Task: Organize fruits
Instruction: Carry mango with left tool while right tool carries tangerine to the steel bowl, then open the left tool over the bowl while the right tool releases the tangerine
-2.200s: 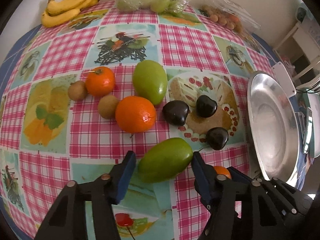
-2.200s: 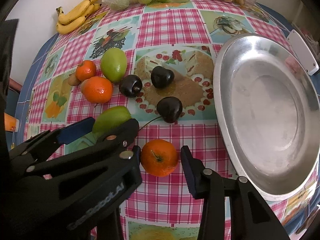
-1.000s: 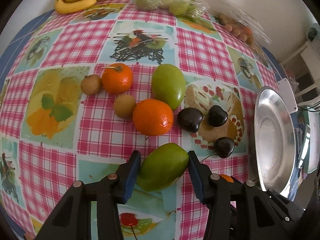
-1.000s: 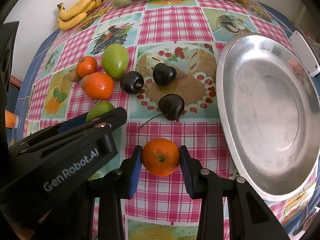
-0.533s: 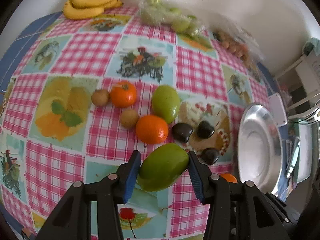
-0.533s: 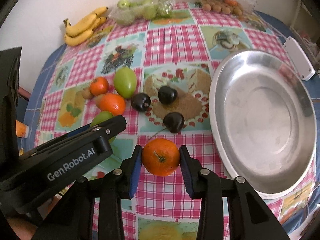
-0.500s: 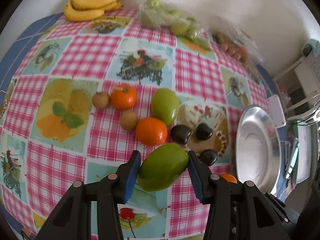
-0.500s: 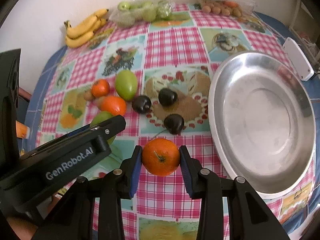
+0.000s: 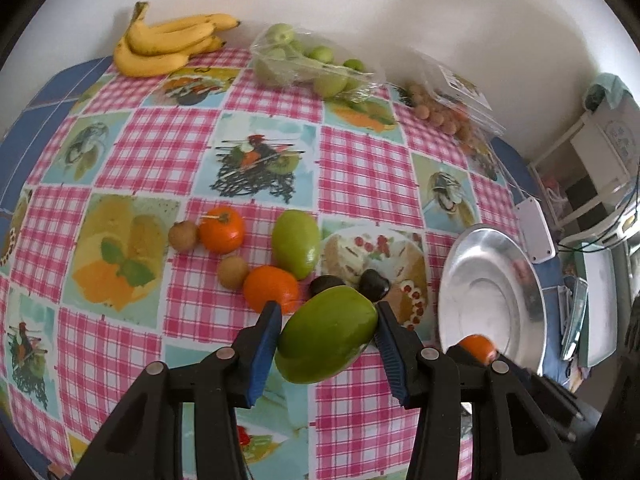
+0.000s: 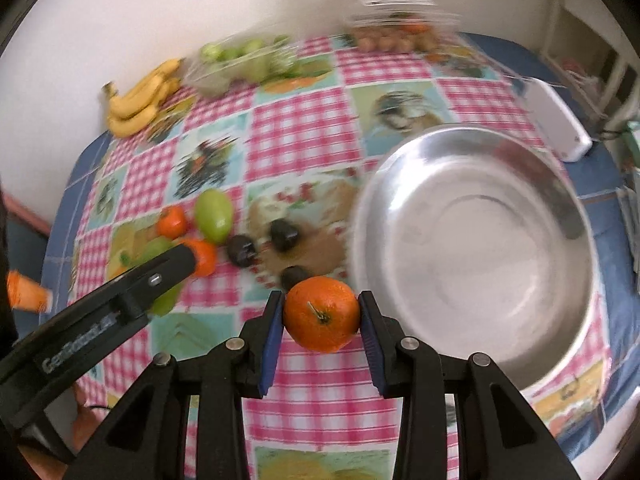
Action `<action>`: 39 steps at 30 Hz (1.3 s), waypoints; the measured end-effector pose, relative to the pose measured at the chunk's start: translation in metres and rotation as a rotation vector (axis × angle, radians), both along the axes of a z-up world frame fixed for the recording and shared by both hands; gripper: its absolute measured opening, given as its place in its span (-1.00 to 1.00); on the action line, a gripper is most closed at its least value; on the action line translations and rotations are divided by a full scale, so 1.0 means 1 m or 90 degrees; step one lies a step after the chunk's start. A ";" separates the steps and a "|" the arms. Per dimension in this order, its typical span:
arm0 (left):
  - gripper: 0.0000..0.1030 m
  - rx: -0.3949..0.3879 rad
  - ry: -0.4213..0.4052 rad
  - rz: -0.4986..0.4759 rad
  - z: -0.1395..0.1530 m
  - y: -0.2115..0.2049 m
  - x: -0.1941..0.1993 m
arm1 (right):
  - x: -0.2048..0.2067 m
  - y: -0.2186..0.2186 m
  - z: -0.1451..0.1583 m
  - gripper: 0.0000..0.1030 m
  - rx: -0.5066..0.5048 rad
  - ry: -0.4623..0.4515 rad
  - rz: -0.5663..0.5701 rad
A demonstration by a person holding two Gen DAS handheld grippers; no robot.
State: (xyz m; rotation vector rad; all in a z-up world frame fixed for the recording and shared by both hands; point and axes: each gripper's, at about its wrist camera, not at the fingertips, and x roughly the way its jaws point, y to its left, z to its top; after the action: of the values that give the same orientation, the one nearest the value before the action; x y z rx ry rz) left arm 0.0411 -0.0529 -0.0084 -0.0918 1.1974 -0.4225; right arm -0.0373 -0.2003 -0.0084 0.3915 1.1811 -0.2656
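Note:
My left gripper (image 9: 326,332) is shut on a green mango (image 9: 328,334) and holds it above the checked tablecloth. My right gripper (image 10: 322,316) is shut on an orange (image 10: 322,314), held in the air just left of the big silver bowl (image 10: 472,240). The same orange (image 9: 476,348) shows in the left wrist view over the bowl's near rim (image 9: 448,280). On the cloth lie a second green mango (image 9: 296,242), two oranges (image 9: 272,288) (image 9: 222,229), two kiwis (image 9: 233,272) and dark plums (image 9: 374,282).
Bananas (image 9: 168,42), a bag of green fruit (image 9: 308,62) and a clear box of small brown fruit (image 9: 448,114) stand along the far wall. A white device (image 10: 556,124) lies beyond the bowl. The left gripper's arm (image 10: 100,316) crosses the right wrist view's lower left.
Both grippers closed on their fruit and lifted it off the cloth. The right gripper has since carried the orange toward the bowl; that view is blurred from motion.

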 end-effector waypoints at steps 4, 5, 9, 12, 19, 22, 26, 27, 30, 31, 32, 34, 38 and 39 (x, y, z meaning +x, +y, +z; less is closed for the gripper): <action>-0.02 -0.011 0.000 -0.026 0.000 -0.017 -0.004 | -0.007 -0.028 -0.004 -0.25 -0.016 0.016 -0.057; -0.02 -0.014 -0.002 -0.035 0.001 -0.024 -0.006 | -0.009 -0.034 -0.006 -0.25 -0.013 0.019 -0.068; -0.03 -0.011 -0.012 -0.077 0.002 -0.050 -0.016 | -0.020 -0.062 -0.009 -0.25 -0.018 0.030 -0.125; -0.02 -0.006 -0.022 -0.109 0.002 -0.069 -0.023 | -0.030 -0.085 -0.010 -0.25 -0.028 0.039 -0.165; -0.02 0.006 -0.049 -0.172 0.001 -0.110 -0.032 | -0.043 -0.116 -0.009 -0.25 -0.024 0.031 -0.223; -0.02 0.015 -0.056 -0.189 -0.002 -0.122 -0.031 | -0.041 -0.125 -0.015 -0.25 -0.013 0.035 -0.233; -0.02 0.020 -0.057 -0.206 -0.006 -0.136 -0.030 | -0.036 -0.132 -0.024 -0.25 -0.011 0.046 -0.242; -0.02 0.021 -0.059 -0.211 -0.007 -0.140 -0.030 | -0.035 -0.135 -0.025 -0.25 -0.011 0.046 -0.246; -0.02 0.025 -0.063 -0.224 -0.011 -0.150 -0.029 | -0.035 -0.142 -0.025 -0.25 -0.012 0.042 -0.256; -0.02 0.027 -0.063 -0.227 -0.012 -0.152 -0.029 | -0.034 -0.144 -0.026 -0.25 -0.013 0.042 -0.257; -0.02 0.029 -0.064 -0.230 -0.014 -0.155 -0.028 | -0.032 -0.146 -0.027 -0.25 -0.013 0.041 -0.257; -0.02 0.032 -0.063 -0.233 -0.017 -0.159 -0.026 | -0.030 -0.149 -0.029 -0.25 -0.011 0.042 -0.259; -0.02 0.034 -0.059 -0.238 -0.023 -0.167 -0.022 | -0.025 -0.156 -0.033 -0.25 -0.015 0.045 -0.262; -0.02 0.033 -0.058 -0.239 -0.024 -0.169 -0.022 | -0.024 -0.157 -0.034 -0.25 -0.014 0.044 -0.264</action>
State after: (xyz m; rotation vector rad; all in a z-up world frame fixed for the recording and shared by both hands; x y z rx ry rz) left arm 0.0195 -0.2215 -0.0326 0.1986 1.1356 -0.7152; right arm -0.0610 -0.3575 -0.0420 0.6104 1.1568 -0.6551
